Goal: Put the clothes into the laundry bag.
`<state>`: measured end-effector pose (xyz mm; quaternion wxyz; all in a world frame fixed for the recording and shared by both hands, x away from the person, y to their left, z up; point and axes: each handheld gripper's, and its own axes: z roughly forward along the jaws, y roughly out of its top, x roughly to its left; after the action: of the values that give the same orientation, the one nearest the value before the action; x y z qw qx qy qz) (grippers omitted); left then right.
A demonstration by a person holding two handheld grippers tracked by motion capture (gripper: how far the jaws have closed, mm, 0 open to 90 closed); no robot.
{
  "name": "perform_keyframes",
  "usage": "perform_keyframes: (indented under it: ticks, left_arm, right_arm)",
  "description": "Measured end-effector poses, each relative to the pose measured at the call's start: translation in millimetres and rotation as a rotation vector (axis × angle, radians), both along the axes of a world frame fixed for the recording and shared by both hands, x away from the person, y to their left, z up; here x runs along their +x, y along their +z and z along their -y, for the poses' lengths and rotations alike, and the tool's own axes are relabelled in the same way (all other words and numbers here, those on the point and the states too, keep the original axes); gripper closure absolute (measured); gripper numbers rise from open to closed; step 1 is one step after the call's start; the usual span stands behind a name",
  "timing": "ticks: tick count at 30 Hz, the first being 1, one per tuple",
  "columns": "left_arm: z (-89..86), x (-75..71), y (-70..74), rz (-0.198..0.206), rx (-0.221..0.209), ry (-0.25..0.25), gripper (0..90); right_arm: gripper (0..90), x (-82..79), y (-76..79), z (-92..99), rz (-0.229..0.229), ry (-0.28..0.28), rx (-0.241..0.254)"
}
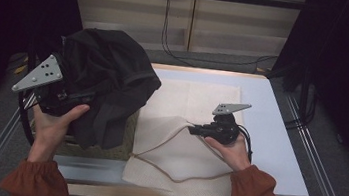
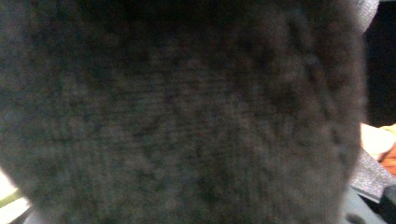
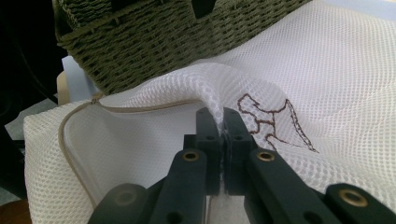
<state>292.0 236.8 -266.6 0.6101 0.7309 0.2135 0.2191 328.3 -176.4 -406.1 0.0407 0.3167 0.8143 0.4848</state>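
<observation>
The left gripper view was smothered by blurred dark knit pressed against the lens, so its jaws could not be seen there; in the high view the left tongs were likewise buried in the black garment, and whether they pinched the cloth or merely sat under it I could not tell; the garment hung as a crumpled bundle raised over the desk's left edge, draping down across the basket and hiding most of it; a strip of olive weave showed beneath the folds.

The right tongs were closed tight on a raised ridge of the mesh bag, the fabric pinched between the two black jaws; the bag lay flat on the desk's middle and near side, its long axis running from the person toward the far edge, its opening turned toward the basket and gaping slightly under the pinch; its near edge overhung the desk.

The bag was white honeycomb net with a beige corded rim and a small brown stitched outline; the basket was coarse woven cord, straight-walled; the garment looked soft and ribbed.
</observation>
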Motion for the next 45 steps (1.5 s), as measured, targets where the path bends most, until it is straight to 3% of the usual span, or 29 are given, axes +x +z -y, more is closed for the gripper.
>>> perform_keyframes:
  ticks: [3,5,9,16,22,30,39,40,43,45]
  left_arm:
    - [5.3,-8.2,10.1,0.019,0.003,-0.021,62.1]
    - [11.2,-18.8,15.6,0.055,0.009,-0.036,62.0]
    - [21.8,-29.8,19.5,0.049,0.032,-0.101,61.8]
    - [45.1,-30.5,-8.3,0.012,0.048,-0.185,61.4]
    - [57.4,-29.2,-33.2,-0.059,0.075,-0.221,61.3]
    - [75.3,-36.0,-49.7,-0.087,0.177,-0.26,60.9]
    - [97.8,-35.6,-66.7,-0.123,0.235,-0.31,60.5]
    - [105.6,-33.2,-71.6,-0.135,0.26,-0.319,60.5]
    - [119.6,-30.6,-77.1,-0.158,0.296,-0.317,60.2]
    - [128.9,-31.9,-76.2,-0.153,0.317,-0.3,60.1]
  right_arm:
    - [88.4,2.0,2.0,-0.8,0.003,0.003,0.004]
    - [88.4,3.0,2.0,-1.5,0.005,0.004,0.002]
    - [88.4,5.1,1.0,-1.6,0.004,-0.003,0.018]
    - [88.4,4.6,1.1,-0.8,0.012,-0.014,0.022]
    - [88.4,3.6,0.5,0.7,0.013,-0.014,0.021]
    - [88.4,3.5,0.3,-0.4,0.006,-0.02,0.031]
    - [88.4,1.7,5.5,-0.1,0.014,-0.021,0.045]
    - [88.4,1.9,5.7,-0.3,0.016,-0.019,0.046]
    - [88.5,2.2,4.7,-1.5,0.012,-0.015,0.043]
    - [88.5,1.4,5.5,-2.5,0.008,-0.014,0.046]
